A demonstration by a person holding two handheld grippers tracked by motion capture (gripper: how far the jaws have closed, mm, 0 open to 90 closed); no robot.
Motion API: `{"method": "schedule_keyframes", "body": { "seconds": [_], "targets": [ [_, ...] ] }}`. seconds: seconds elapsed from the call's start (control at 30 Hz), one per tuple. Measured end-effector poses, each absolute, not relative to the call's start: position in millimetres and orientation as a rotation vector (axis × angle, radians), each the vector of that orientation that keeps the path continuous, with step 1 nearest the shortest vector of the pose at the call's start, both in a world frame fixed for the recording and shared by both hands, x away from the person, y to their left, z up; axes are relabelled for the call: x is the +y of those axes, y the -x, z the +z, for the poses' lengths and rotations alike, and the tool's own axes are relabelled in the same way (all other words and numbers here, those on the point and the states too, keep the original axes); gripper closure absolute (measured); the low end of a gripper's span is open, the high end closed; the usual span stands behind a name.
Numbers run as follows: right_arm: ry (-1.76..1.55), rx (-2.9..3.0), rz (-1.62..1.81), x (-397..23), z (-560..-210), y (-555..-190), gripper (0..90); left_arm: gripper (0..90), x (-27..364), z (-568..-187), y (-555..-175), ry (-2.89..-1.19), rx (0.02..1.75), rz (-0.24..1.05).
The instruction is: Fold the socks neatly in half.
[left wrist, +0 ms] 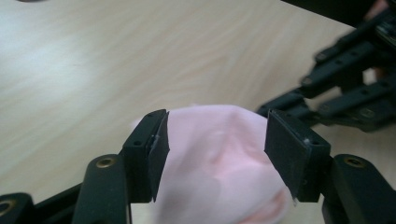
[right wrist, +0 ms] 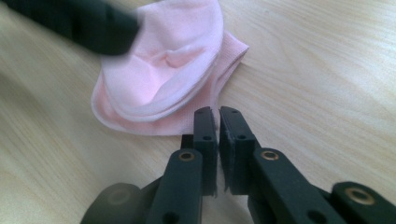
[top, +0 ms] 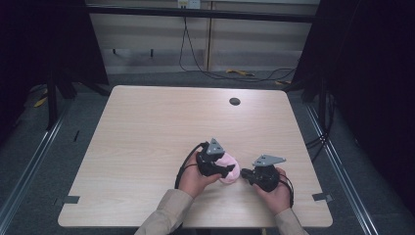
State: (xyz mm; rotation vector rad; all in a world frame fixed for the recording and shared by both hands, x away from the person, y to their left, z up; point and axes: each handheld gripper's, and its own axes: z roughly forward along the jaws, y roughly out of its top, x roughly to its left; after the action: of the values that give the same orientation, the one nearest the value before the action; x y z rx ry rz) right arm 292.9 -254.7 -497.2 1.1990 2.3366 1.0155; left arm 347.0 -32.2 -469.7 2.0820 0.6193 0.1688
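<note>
A small pink sock (top: 235,163) lies crumpled on the wooden table (top: 156,127), near its front edge. My left gripper (top: 227,171) reaches over it from the left. In the left gripper view its jaws (left wrist: 215,135) stand open on either side of the sock (left wrist: 215,158), and the pads do not press on it. My right gripper (top: 244,174) comes in from the right, its tips just short of the sock's edge. In the right gripper view its jaws (right wrist: 218,114) stand a narrow slit apart with nothing between them, and the sock (right wrist: 159,79) lies just beyond them.
A round cable hole (top: 235,101) sits near the table's far edge. Cables (top: 230,73) run across the floor behind the table. Dark curtains hang on both sides, and metal rails (top: 29,166) run along the floor.
</note>
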Motion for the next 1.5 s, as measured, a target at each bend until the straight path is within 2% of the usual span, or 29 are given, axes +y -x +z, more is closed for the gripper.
{"method": "schedule_keyframes", "body": {
  "seconds": [0.17,0.4,0.77,1.17,1.5],
  "targets": [
    [-1.206,2.304,1.026,-257.0,-491.9,-290.8,74.3,41.0,-15.6,-478.7,-363.6,-2.123,0.717,0.246],
    [-1.2,2.314,1.019,-259.5,-490.7,-288.2,61.5,41.6,-14.3,-493.0,-358.9,-2.195,0.732,0.234],
    [-1.178,2.3,0.973,-252.3,-494.2,-301.0,57.1,40.8,-17.4,-491.1,-337.5,-2.245,0.67,0.21],
    [-1.148,2.315,0.958,-245.3,-493.8,-317.2,55.0,36.6,-6.7,-492.1,-326.0,-2.237,0.719,0.178],
    [-1.157,2.295,1.009,-248.3,-495.1,-324.6,43.9,31.3,8.0,-493.5,-322.7,-2.244,0.731,0.169]
  ]
}}
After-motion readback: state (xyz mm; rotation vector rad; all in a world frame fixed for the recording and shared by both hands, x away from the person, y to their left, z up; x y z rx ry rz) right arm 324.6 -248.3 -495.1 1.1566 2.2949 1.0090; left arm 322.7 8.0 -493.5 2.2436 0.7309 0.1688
